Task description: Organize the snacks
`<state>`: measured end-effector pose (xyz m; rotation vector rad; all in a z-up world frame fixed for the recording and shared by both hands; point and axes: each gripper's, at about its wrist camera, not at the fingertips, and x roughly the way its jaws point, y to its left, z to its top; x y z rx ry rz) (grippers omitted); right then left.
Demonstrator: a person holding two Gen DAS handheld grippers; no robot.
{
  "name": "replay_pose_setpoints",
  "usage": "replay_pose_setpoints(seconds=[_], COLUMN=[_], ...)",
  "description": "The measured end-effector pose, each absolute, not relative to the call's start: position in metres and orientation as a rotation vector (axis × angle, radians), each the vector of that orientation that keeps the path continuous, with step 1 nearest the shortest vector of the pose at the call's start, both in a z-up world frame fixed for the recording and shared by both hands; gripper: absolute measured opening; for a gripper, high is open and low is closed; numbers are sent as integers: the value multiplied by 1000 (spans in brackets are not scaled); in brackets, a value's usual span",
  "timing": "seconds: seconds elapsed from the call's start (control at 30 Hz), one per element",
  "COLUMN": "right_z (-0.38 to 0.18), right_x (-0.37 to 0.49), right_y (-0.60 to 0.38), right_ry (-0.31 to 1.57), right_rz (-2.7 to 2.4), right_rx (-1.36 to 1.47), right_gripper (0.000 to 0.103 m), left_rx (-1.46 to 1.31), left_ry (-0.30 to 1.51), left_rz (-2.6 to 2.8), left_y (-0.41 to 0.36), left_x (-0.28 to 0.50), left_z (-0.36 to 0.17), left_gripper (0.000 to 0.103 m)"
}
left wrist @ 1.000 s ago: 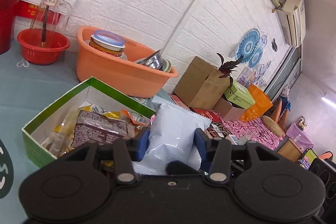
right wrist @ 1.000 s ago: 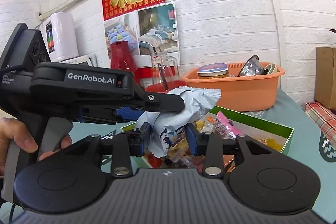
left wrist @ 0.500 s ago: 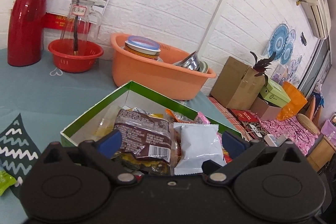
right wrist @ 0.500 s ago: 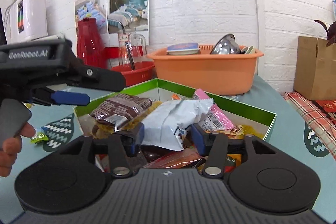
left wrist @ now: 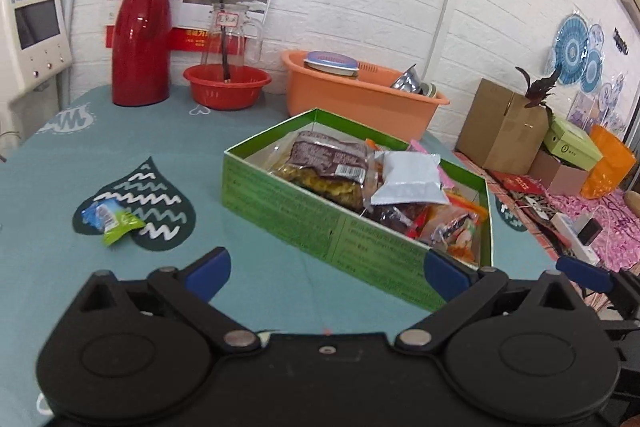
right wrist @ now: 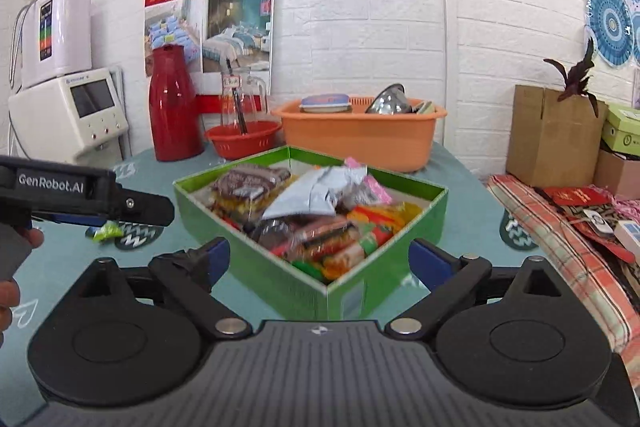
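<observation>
A teal tablecloth [left wrist: 168, 131] with dark heart prints covers the table before a white brick wall. At twelve o'clock from both cameras sits the open green cardboard box [left wrist: 296, 203], filled with snack packets; a silver-white foil pouch [left wrist: 408, 179] lies on top, touching a brown printed wrapper [left wrist: 328, 157] at its nine o'clock. A small blue-and-green snack packet [left wrist: 110, 221] lies alone on the cloth at the box's nine o'clock, well apart from it. Behind, at twelve o'clock, stand an orange plastic basin [left wrist: 360, 99], a red bowl [left wrist: 226, 87] and a tall red thermos [left wrist: 142, 35]. The left gripper [left wrist: 326, 269] and right gripper [right wrist: 316, 259] both stand spread wide and empty, released, just short of the box.
</observation>
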<state>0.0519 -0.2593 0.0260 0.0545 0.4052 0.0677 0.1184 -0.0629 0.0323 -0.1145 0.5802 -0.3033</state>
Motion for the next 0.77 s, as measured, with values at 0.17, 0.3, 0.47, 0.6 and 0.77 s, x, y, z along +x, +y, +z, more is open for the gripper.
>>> replay_pose_setpoints(seconds=[0.17,0.3,0.47,0.6,0.77], right_z=[11,1,-2,-1,0], right_x=[34,26,20,17,17], right_y=[-255,-256,-259,-259,-257], right_ry=[446,476,479,473,466], right_rz=[49,40,13,2,6], right_rx=[46,55,72,75,71], right_gripper=[103,103,103,103,103], left_rx=[-103,-74,-55,-58,-61], left_ry=[605,610,607,594,591], left_rz=[-279,-258,-240,-237,-234], left_y=[-58,-58,-56,-53,-50], left_x=[93,82,75,72,70], left_z=[13,8,7,8,9], left_gripper=[103,103,103,103,103])
